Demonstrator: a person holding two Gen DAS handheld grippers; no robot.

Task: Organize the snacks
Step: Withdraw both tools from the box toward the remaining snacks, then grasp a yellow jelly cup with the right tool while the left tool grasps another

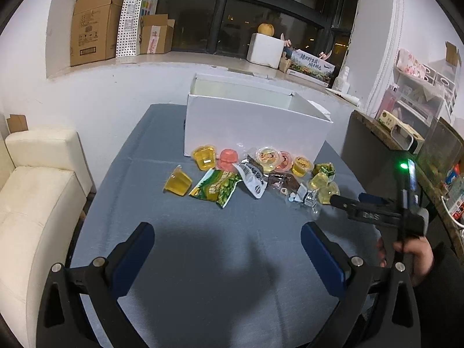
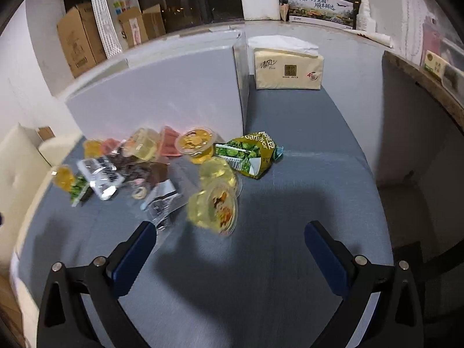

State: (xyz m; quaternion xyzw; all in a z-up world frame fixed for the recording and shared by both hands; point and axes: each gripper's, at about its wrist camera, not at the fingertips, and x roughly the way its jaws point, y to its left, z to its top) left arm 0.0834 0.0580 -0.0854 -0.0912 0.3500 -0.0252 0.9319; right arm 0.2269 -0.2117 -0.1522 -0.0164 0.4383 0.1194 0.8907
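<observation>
Snacks lie in a row on the blue-grey tablecloth [image 1: 203,261] before a white open box [image 1: 255,121]: yellow jelly cups [image 1: 177,184], a pink cup [image 1: 229,159], a green packet [image 1: 216,188] and brown wrappers [image 1: 282,182]. My left gripper [image 1: 227,240] is open over bare cloth, well short of them. In the right wrist view my right gripper [image 2: 230,242] is open, with a yellow jelly cup [image 2: 213,208] just beyond its fingertips and not between the pads. A green garlic-flavour packet [image 2: 250,155] lies further back by the white box [image 2: 156,90]. From the left wrist view the right gripper [image 1: 337,200] reaches the row's right end.
A tissue pack [image 2: 288,68] stands right of the box. A cream sofa [image 1: 32,197] lies left of the table, a dark counter [image 1: 377,133] to the right. Cardboard boxes [image 1: 92,29] and a foam box [image 1: 265,49] sit on the window sill. A hand [image 1: 411,249] holds the right gripper.
</observation>
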